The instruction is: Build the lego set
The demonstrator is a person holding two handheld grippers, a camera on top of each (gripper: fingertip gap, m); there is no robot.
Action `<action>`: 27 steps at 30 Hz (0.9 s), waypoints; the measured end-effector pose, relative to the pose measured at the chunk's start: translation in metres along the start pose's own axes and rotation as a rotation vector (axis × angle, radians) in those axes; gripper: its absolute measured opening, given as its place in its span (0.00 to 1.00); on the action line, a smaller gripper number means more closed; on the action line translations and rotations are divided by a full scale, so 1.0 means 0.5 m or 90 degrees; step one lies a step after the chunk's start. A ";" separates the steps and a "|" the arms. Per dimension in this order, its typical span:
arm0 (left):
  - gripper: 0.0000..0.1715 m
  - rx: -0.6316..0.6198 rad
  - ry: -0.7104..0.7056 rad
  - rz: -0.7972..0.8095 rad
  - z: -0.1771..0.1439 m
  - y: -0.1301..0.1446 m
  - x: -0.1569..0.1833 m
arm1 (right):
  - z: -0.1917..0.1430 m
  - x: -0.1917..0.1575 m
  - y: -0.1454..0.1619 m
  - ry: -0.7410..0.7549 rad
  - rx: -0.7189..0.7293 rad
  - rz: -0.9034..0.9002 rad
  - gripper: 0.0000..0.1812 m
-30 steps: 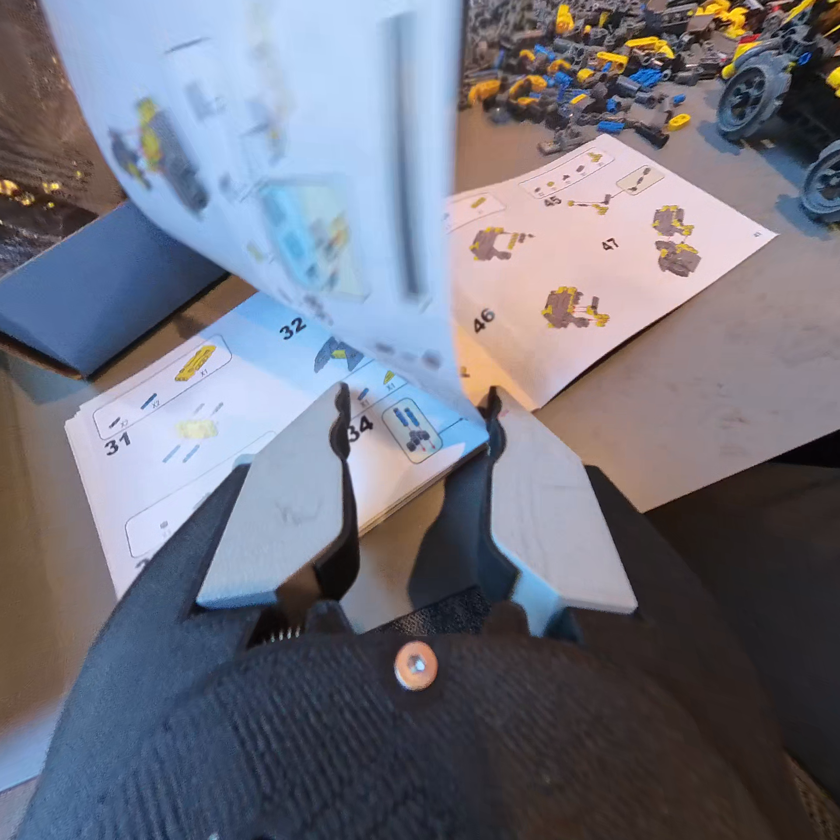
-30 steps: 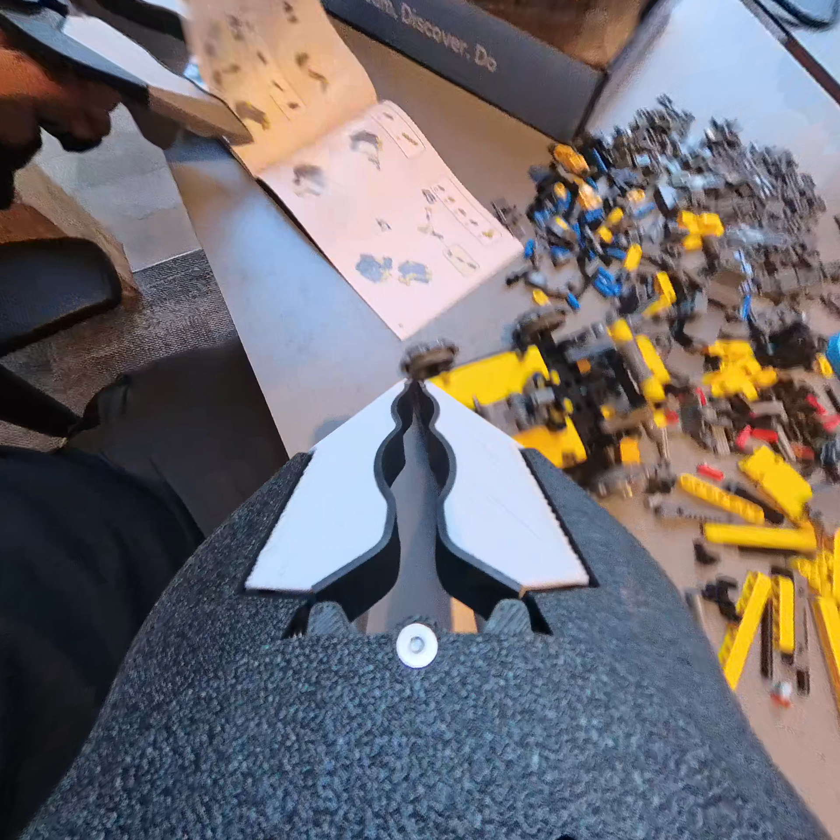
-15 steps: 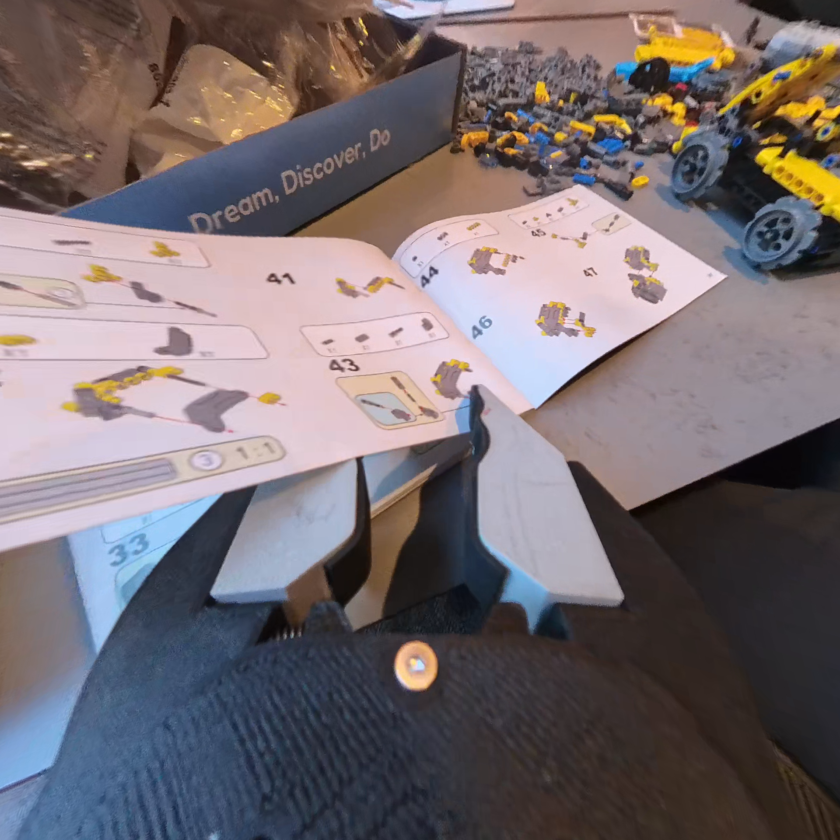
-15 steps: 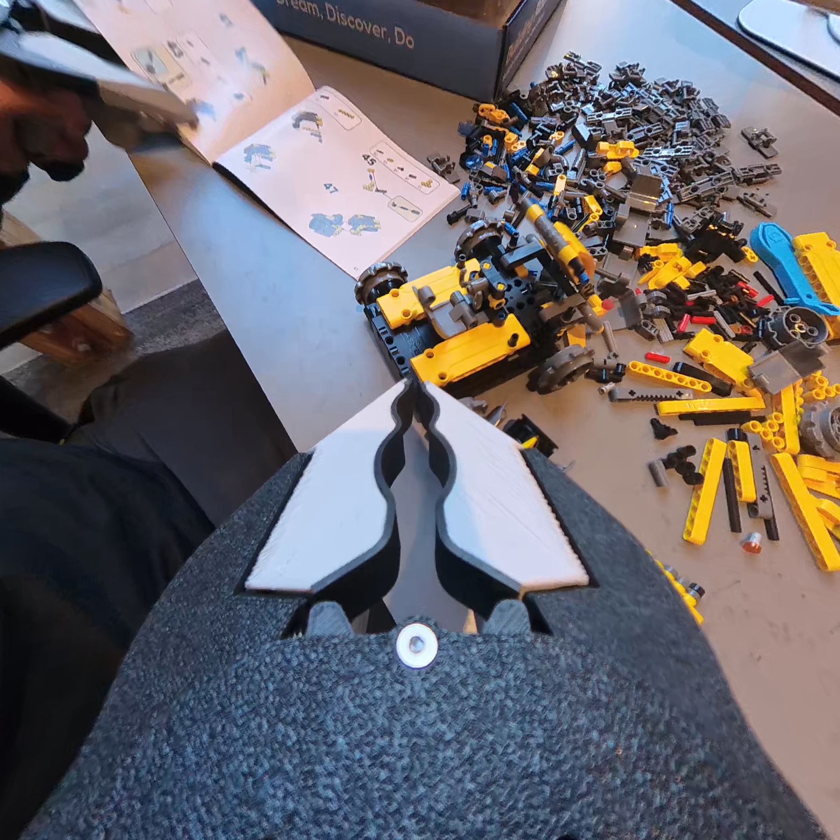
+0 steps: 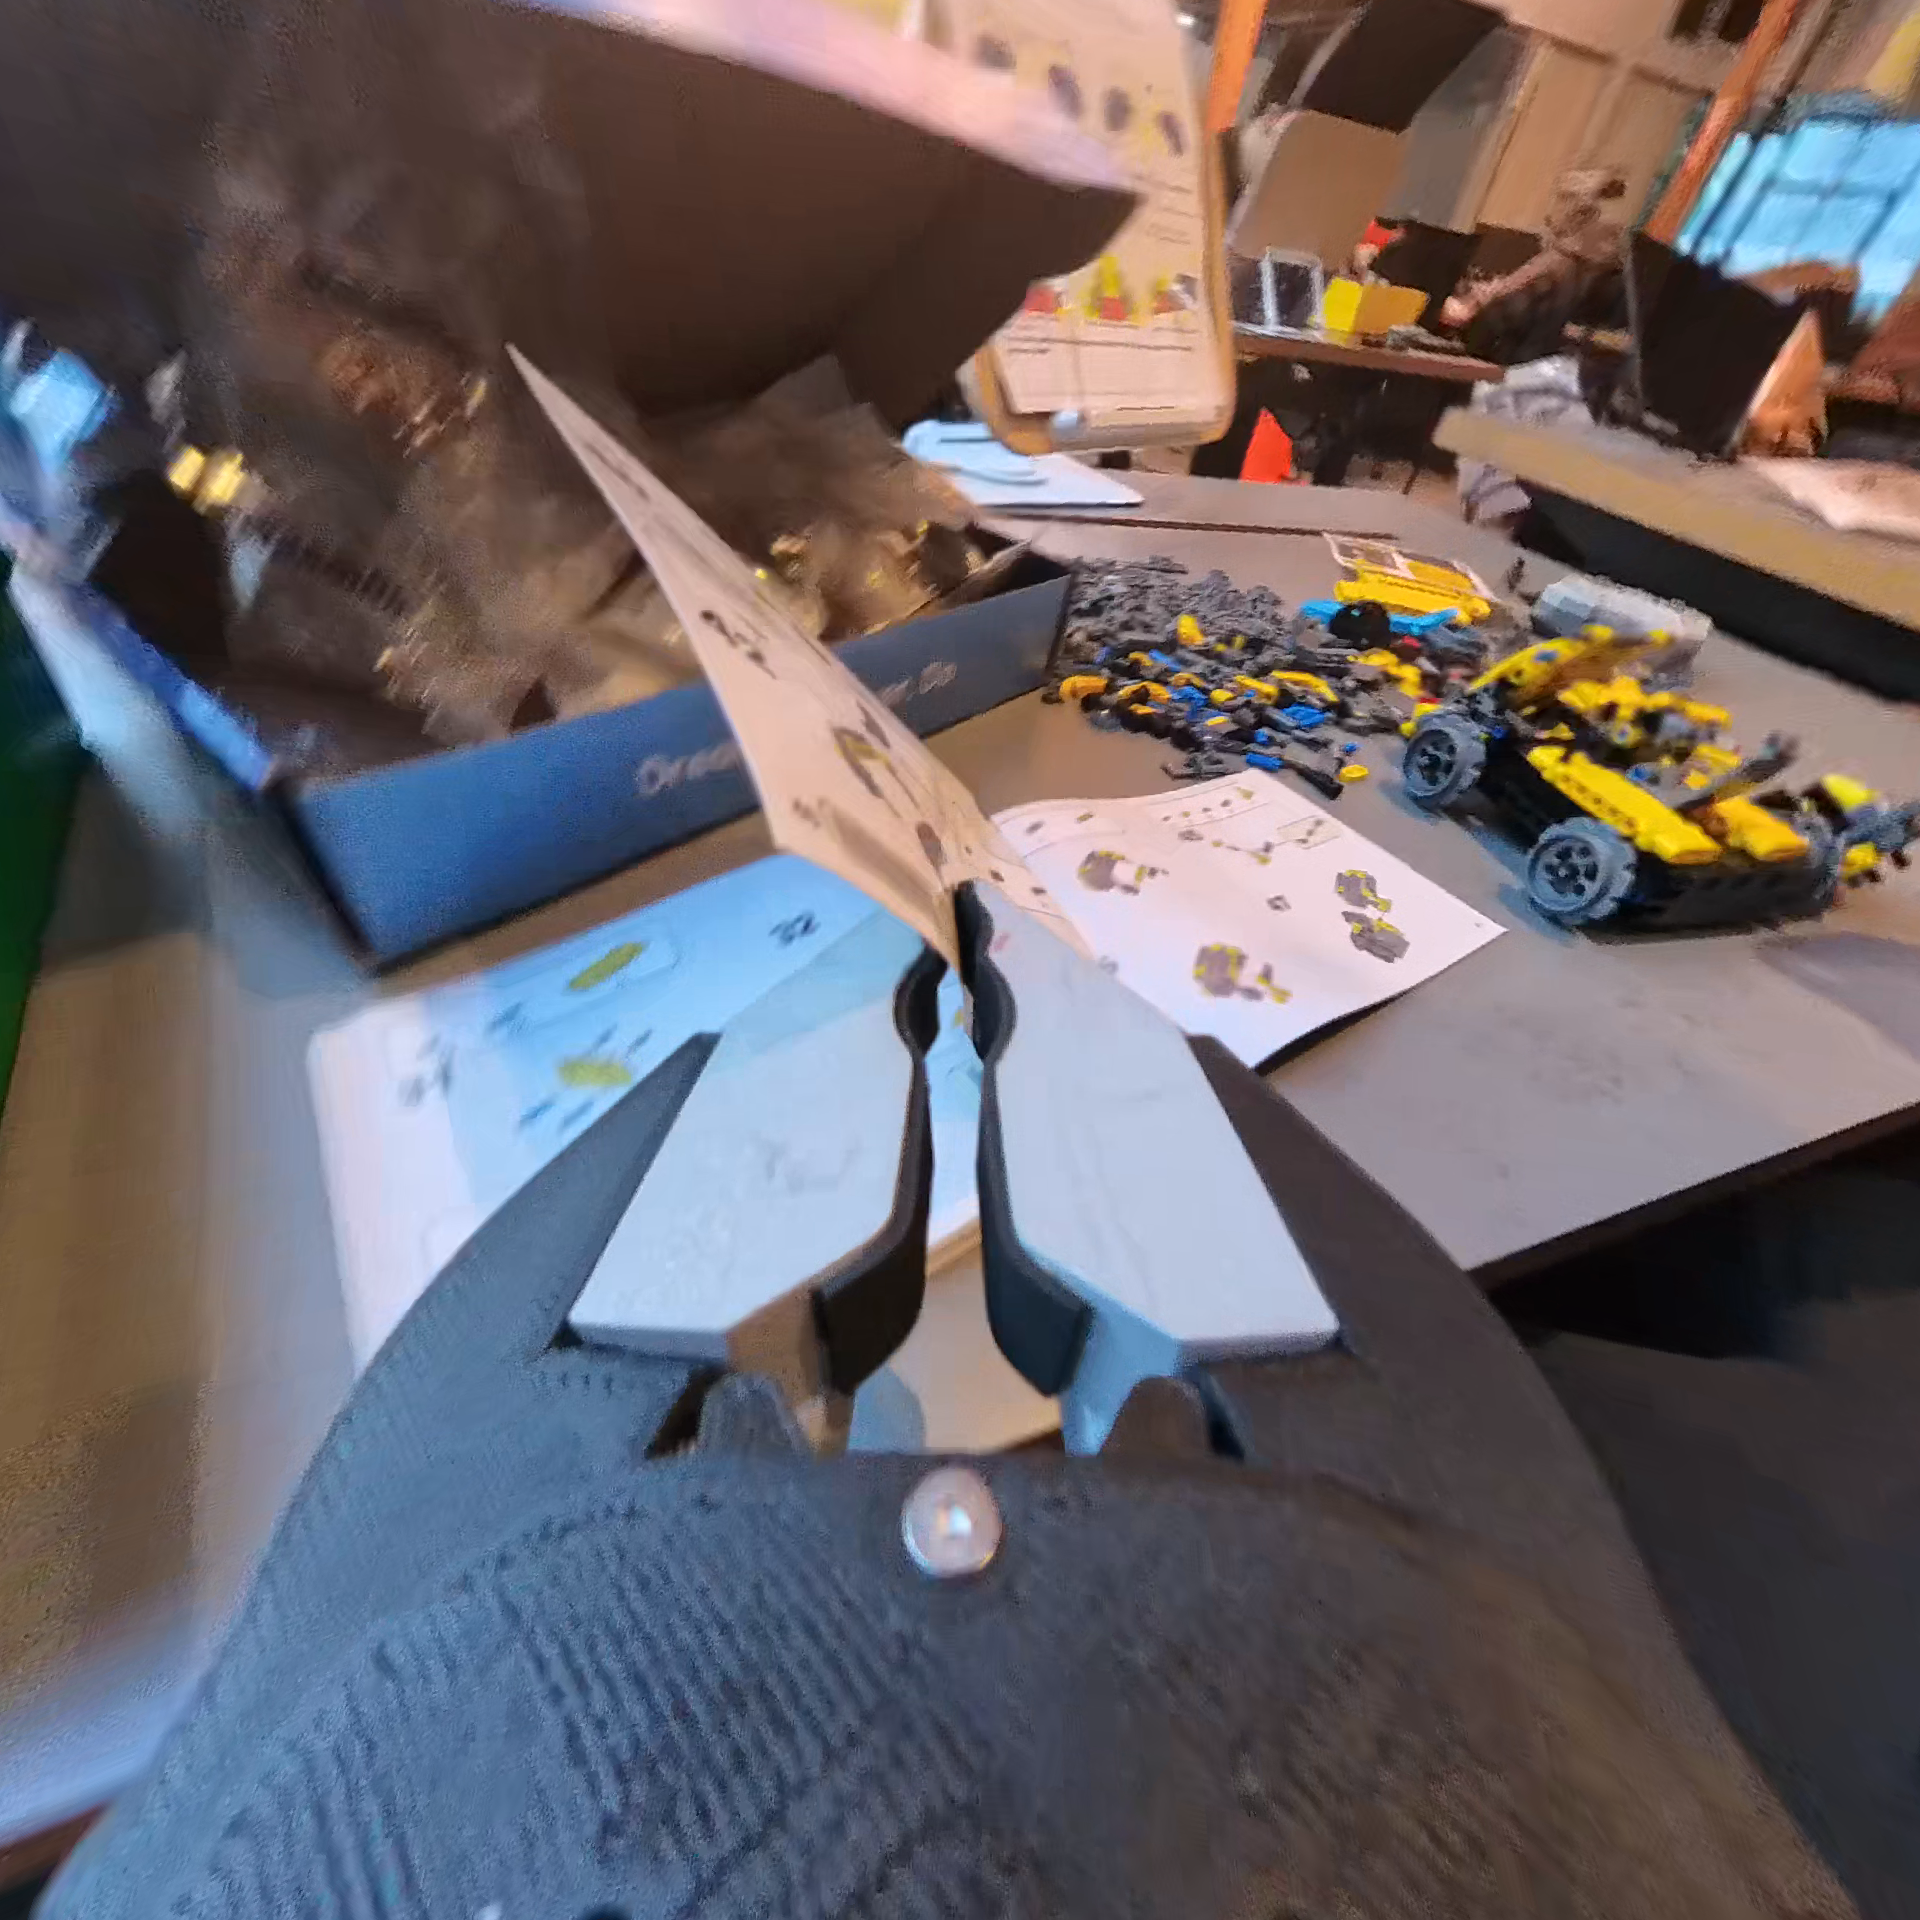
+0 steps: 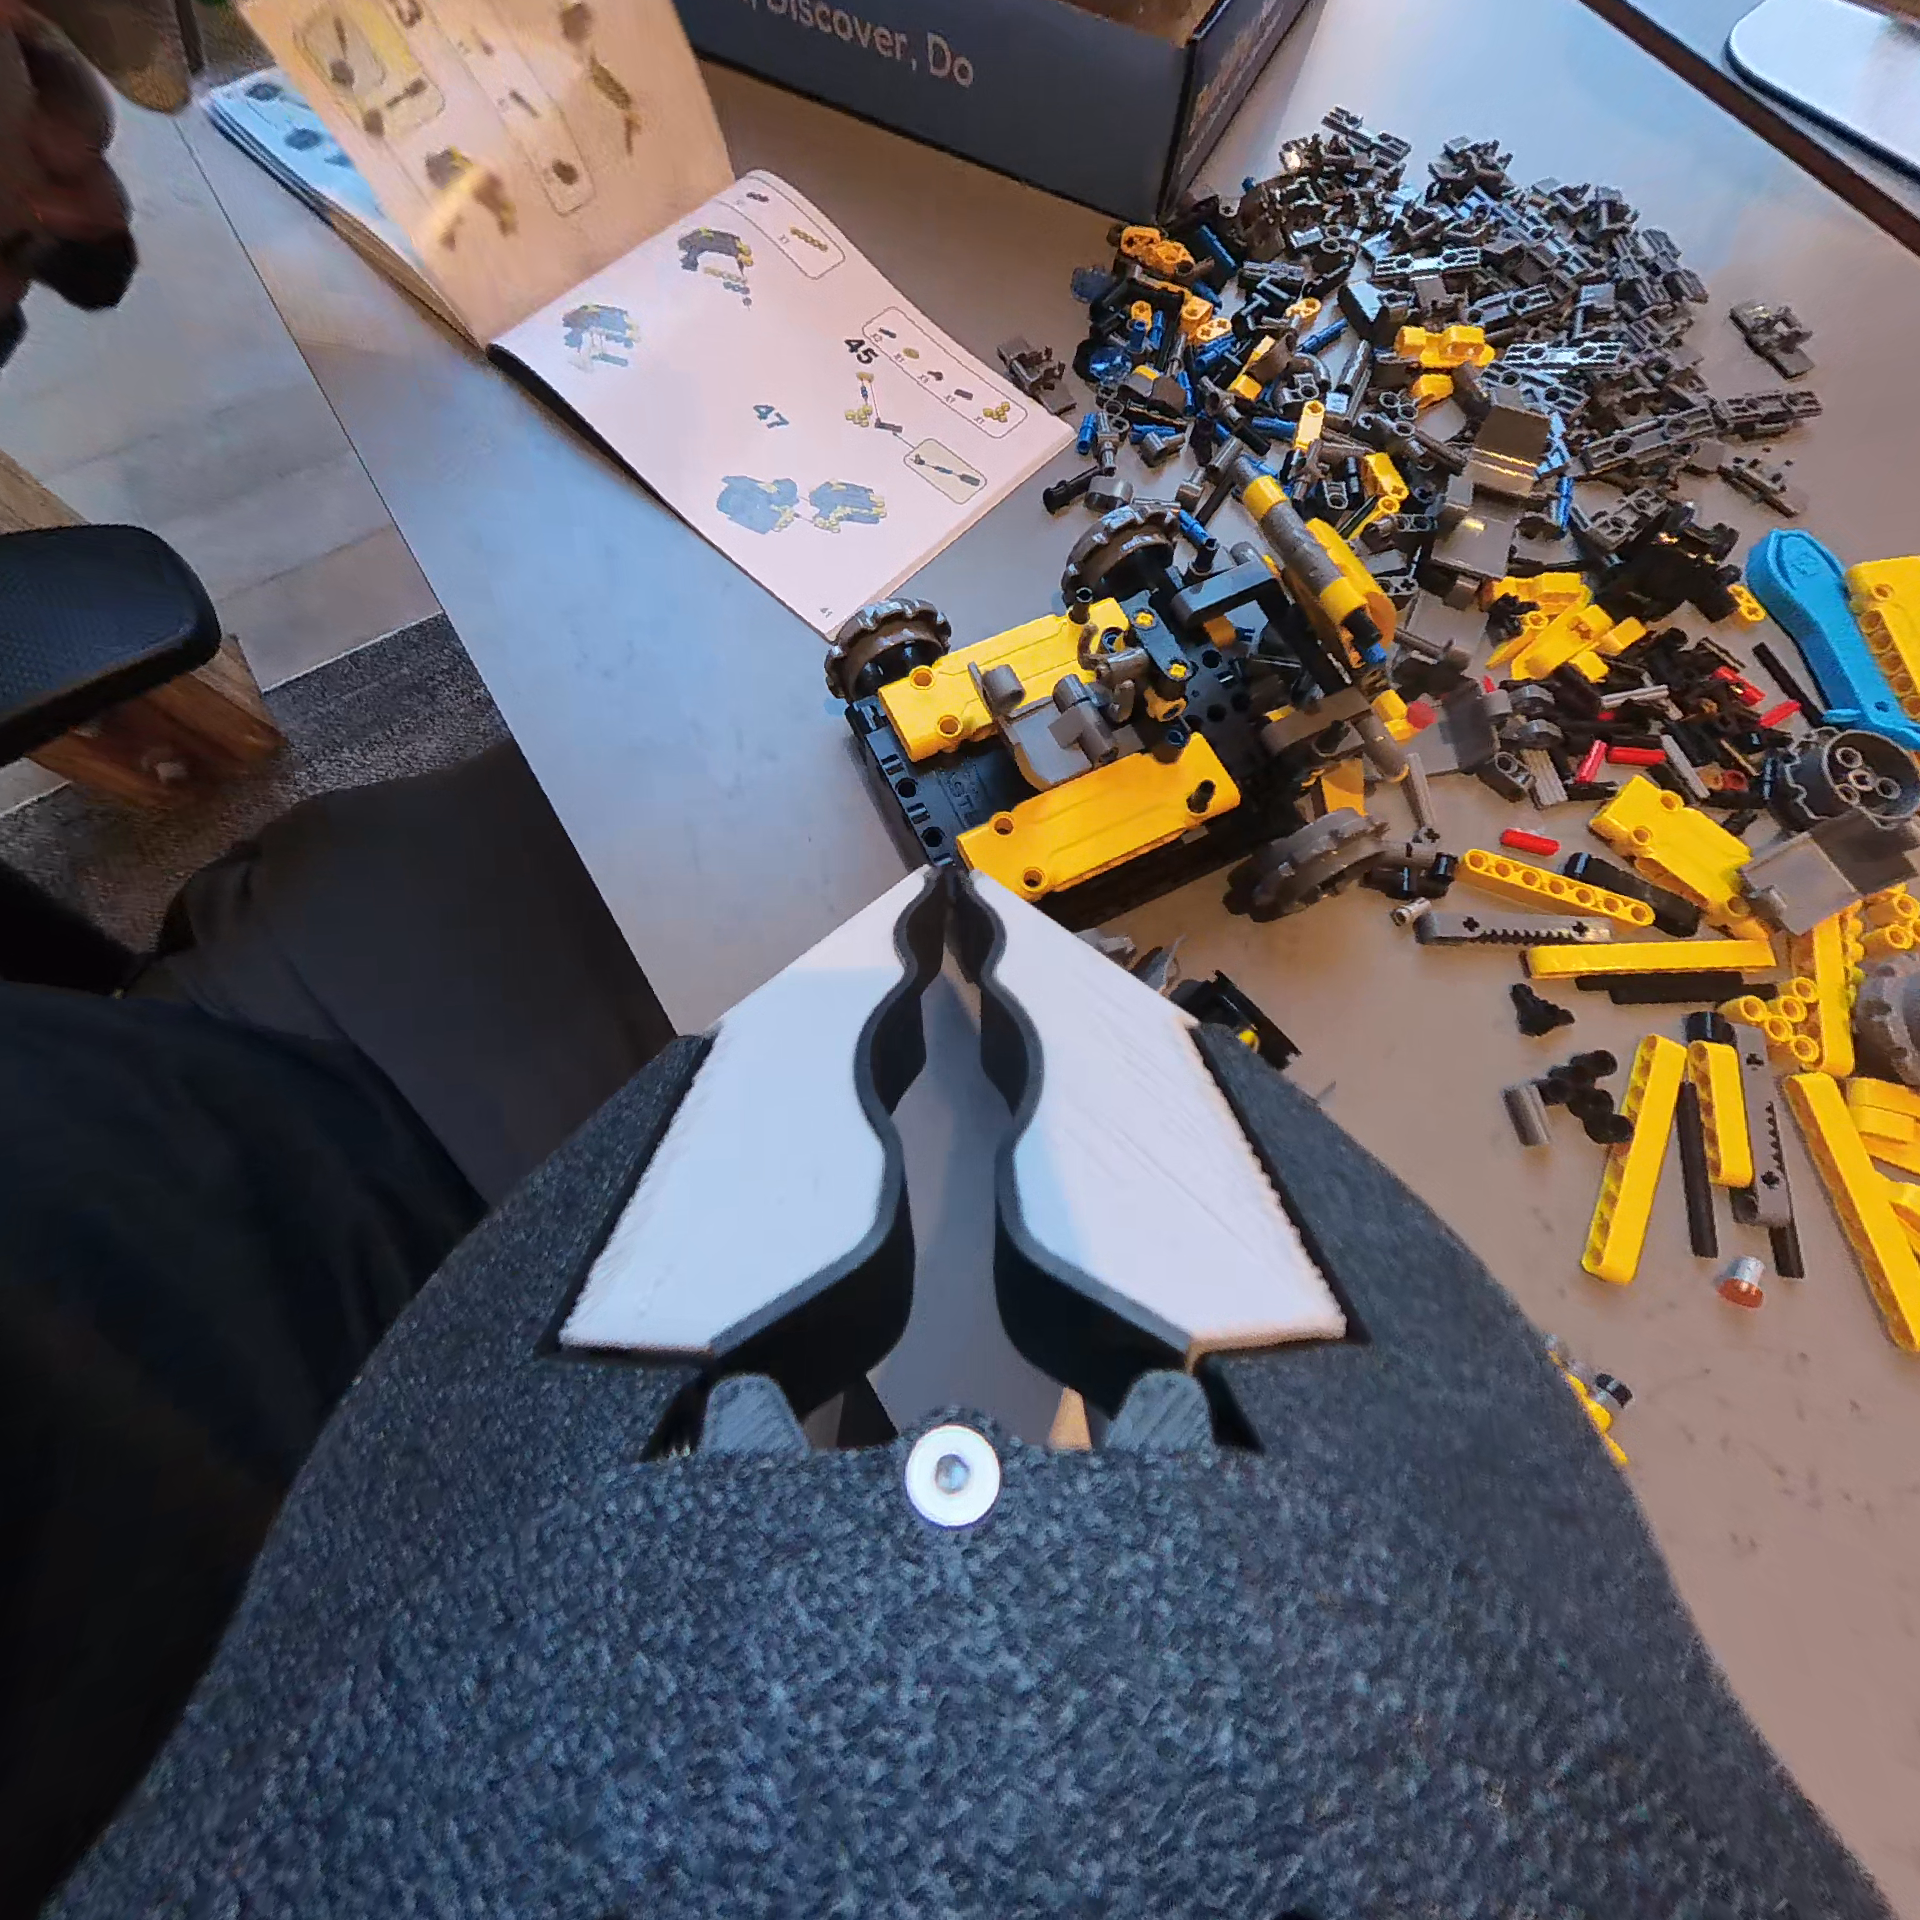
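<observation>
Left gripper (image 5: 954, 906) pinching a raised page (image 5: 821, 748) of the instruction booklet (image 5: 1247, 914), tips closed together on the sheet's lower edge, page slanting up toward 11 o'clock and blurred. Booklet lying open on the grey counter (image 5: 1558, 1091), one flat page at 2 o'clock of the tips, another at 9 o'clock. Dark blue cardboard box (image 5: 540, 821) standing beyond the booklet at 10 o'clock, crinkled bags inside, blurred. Partly built yellow and black vehicle (image 5: 1662, 821) sitting on the counter at 2 o'clock, well apart from the tips, loose pieces heaped behind it.

Right gripper (image 6: 951, 883) hovering above the counter edge (image 6: 644, 665), fingers pressed together at the tips, nothing between them. Yellow and black vehicle (image 6: 1091, 748) lying just beyond the tips at 1 o'clock, near but apart. Pile of grey, black, blue and yellow pieces (image 6: 1455, 343) spreading from 1 to 3 o'clock. Blue tool (image 6: 1818, 634) resting at 2 o'clock among the pieces. Open booklet (image 6: 790, 395) lying at 11 o'clock, lifted page (image 6: 488, 135) rising at its far side.
</observation>
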State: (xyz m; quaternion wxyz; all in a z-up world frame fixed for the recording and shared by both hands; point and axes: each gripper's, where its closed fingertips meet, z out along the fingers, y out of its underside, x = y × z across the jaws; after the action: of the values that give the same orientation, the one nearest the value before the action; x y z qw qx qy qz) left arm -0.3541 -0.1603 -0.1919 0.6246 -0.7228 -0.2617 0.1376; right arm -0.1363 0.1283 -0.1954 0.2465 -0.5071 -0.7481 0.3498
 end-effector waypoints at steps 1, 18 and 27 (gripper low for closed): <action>0.00 -0.002 0.010 0.047 0.014 -0.010 0.026 | 0.002 -0.001 0.000 -0.001 -0.002 -0.002 0.01; 0.00 -0.187 -0.055 0.906 0.163 0.105 0.218 | -0.022 0.005 0.007 0.004 0.015 0.008 0.01; 0.00 -0.185 -0.060 0.917 0.172 0.108 0.226 | -0.035 0.014 0.015 0.014 0.024 0.017 0.01</action>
State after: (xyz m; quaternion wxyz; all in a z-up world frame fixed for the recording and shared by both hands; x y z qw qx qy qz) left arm -0.2947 -0.0313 -0.2459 0.2652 -0.7843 0.2356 0.5089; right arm -0.1218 0.1416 -0.1900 0.2595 -0.5164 -0.7317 0.3615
